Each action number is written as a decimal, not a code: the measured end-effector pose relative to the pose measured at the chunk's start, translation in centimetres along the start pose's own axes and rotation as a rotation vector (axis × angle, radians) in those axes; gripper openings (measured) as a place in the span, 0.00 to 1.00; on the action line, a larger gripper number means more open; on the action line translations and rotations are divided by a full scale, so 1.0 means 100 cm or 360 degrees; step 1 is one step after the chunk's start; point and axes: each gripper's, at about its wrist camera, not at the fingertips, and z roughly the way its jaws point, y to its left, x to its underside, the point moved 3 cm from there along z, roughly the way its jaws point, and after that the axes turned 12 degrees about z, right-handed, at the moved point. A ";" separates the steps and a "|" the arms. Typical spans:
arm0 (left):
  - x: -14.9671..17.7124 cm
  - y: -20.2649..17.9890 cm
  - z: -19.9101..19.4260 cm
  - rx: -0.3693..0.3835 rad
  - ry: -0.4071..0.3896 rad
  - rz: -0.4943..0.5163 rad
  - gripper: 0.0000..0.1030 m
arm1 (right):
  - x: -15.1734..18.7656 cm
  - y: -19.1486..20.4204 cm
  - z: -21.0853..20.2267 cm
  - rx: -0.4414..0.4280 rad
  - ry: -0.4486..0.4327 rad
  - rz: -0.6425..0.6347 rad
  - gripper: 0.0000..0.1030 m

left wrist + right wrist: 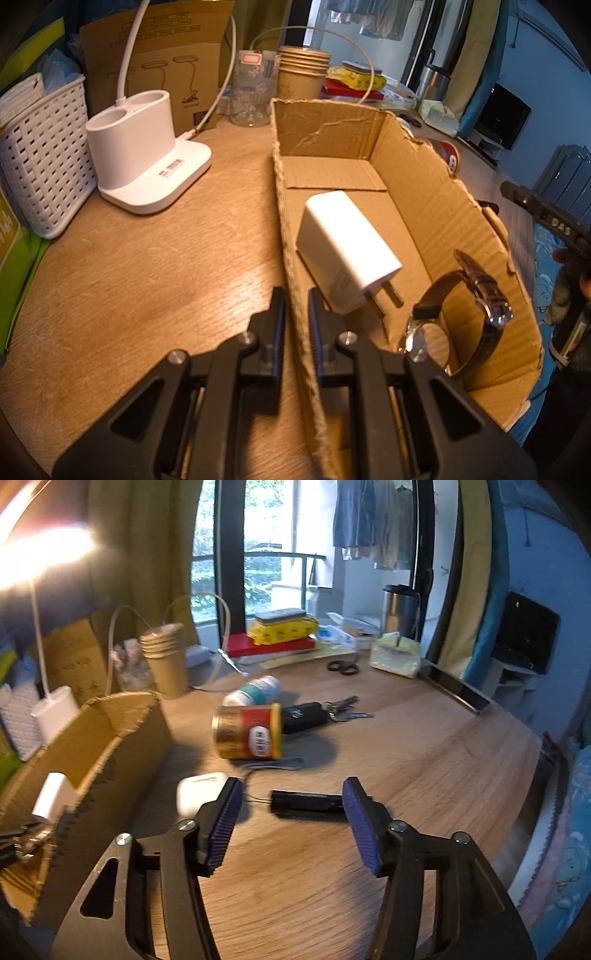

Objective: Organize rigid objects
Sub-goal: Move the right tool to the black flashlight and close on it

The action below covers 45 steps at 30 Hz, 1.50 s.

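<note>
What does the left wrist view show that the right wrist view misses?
Only left wrist: the brown-strapped wristwatch standing clearly inside the box, and the left tongs clamped on its near wall. Only right wrist: the open right tongs above a black cylindrical flashlight, a white earbud case, and black car keys. Both: the torn cardboard box holding the white plug charger.

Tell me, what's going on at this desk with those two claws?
A person is tidying small items into a cardboard box. The left claw is clamped on the box's near wall, steadying it. A white charger and a watch already lie inside. The right claw is open, hovering over the desk near a black flashlight, with a white earbud case beside it. A can, bottle and keys are still out.
</note>
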 end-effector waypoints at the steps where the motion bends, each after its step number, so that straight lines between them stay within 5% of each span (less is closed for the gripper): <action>1: 0.000 0.000 0.000 0.0000 0.0000 0.0000 0.13 | 0.000 -0.002 0.003 0.0005 0.0003 0.0001 0.59; 11: 0.000 0.000 0.000 0.0000 0.0000 0.0000 0.13 | -0.002 -0.030 0.048 0.0088 0.0100 0.0067 0.60; 19: 0.000 0.000 0.000 0.0000 0.0000 0.0000 0.13 | -0.007 -0.040 0.065 -0.0015 0.0217 0.0119 0.60; 28: 0.000 0.000 0.000 0.0000 0.0000 0.0000 0.13 | 0.013 -0.035 0.050 -0.0105 0.0306 0.0149 0.60; 40: 0.000 0.000 0.000 0.0000 0.0000 0.0000 0.13 | 0.026 -0.049 0.007 -0.0002 0.0157 0.0208 0.60; 45: 0.000 0.000 0.000 0.0000 0.0000 0.0000 0.13 | 0.034 -0.045 0.002 0.0017 0.0235 0.0278 0.60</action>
